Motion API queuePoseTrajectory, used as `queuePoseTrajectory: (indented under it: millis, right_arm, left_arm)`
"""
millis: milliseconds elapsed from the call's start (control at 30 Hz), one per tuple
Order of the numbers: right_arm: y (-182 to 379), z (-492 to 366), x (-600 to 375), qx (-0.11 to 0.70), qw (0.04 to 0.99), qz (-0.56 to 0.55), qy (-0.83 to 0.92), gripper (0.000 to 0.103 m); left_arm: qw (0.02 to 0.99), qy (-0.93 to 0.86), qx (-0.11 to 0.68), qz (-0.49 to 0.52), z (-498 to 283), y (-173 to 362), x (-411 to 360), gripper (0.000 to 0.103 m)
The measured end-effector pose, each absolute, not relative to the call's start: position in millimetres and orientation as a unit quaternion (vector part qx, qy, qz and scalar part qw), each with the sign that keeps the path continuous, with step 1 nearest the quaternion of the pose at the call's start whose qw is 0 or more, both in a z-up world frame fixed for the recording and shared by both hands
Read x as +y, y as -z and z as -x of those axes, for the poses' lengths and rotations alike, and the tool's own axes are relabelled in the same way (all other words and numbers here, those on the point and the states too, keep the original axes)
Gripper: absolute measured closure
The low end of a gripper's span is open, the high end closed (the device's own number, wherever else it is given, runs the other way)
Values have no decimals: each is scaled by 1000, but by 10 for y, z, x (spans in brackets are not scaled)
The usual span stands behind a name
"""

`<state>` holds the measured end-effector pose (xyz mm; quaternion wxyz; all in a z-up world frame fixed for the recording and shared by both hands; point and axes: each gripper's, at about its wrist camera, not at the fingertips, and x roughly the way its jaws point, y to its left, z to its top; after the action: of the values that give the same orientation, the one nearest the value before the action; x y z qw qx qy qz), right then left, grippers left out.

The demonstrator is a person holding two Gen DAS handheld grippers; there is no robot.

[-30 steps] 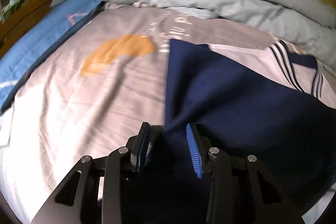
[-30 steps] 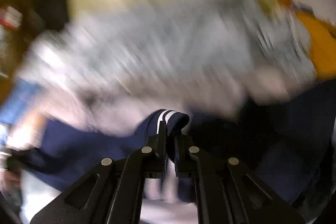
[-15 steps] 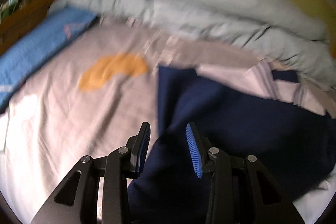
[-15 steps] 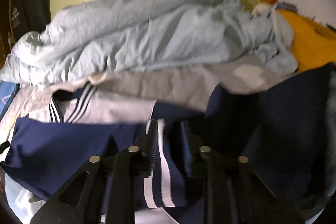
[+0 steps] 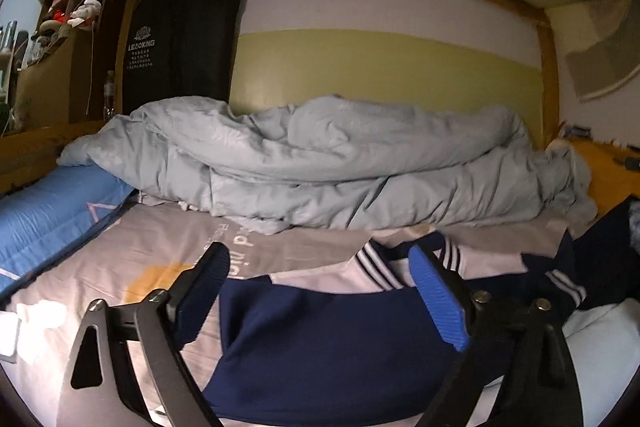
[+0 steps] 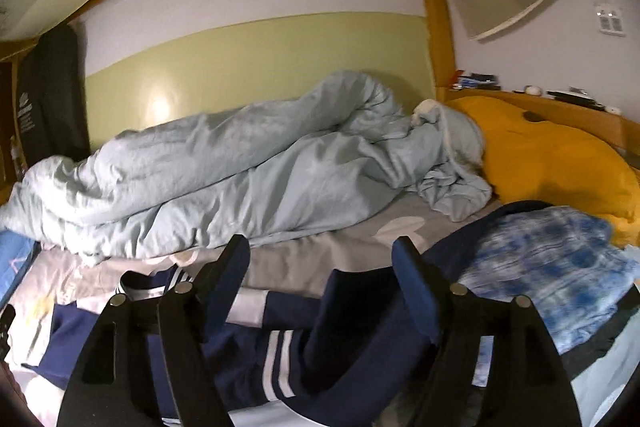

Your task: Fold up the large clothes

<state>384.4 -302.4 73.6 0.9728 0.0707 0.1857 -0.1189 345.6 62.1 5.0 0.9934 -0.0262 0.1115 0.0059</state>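
Grippers, left (image 5: 320,291) and right (image 6: 324,281), point nearly level above the navy garment (image 5: 336,343), jaws just opened wide, empty.

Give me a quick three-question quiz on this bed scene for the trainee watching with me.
1. True or false: the left gripper grips the navy garment.
2. What lies bunched along the wall? A) pale blue duvet B) towel C) rug
3. Which colour is the pillow seen from the right gripper?

Key: 1 false, both grippers are open, jaws just opened, nothing pinched; 2 A; 3 orange-yellow.
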Motion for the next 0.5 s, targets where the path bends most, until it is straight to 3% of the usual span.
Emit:
queuePoseTrajectory:
  millis: [300, 500]
  right_arm:
    - [-599, -3684, -3731, 192, 951, -190, 153, 26]
    - [-232, -3633, -4361, 187, 920, -320, 131, 49]
  left_arm:
    - [992, -28, 119, 31, -3530, 124, 612, 0]
    - [988, -23, 148, 30, -3728, 371, 597, 0]
